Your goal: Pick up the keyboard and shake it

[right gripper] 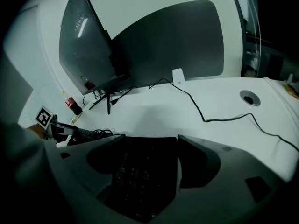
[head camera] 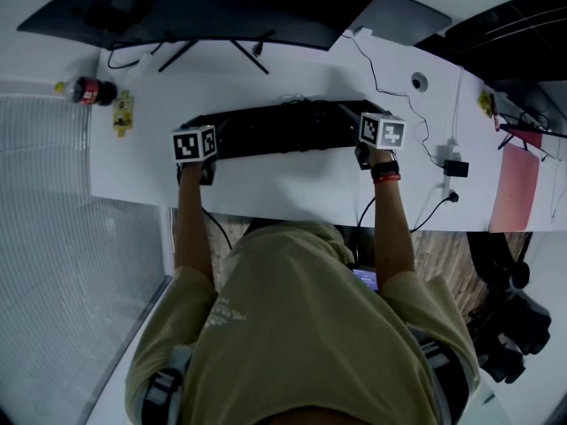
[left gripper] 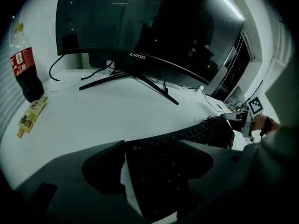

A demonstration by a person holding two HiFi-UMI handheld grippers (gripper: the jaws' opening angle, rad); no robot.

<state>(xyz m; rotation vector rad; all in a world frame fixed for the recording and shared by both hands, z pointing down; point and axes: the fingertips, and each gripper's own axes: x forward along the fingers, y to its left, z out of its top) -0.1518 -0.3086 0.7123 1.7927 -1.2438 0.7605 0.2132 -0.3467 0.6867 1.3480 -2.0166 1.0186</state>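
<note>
Keyboard (head camera: 283, 129), stiff and likely light, lies on the counter (head camera: 266, 193); left tool (left gripper: 159, 143) and right tool (right gripper: 145, 141) straddle its short ends, jaws wide, not yet clamped.

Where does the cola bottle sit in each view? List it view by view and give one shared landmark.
Head view: cola bottle upper left, beside a yellow packet.
Left gripper view: the bottle far left, upright, above that packet.
Right gripper view: the bottle small, left of middle, below the monitor.
Shared landmark: the monitor, in all three views.
</note>
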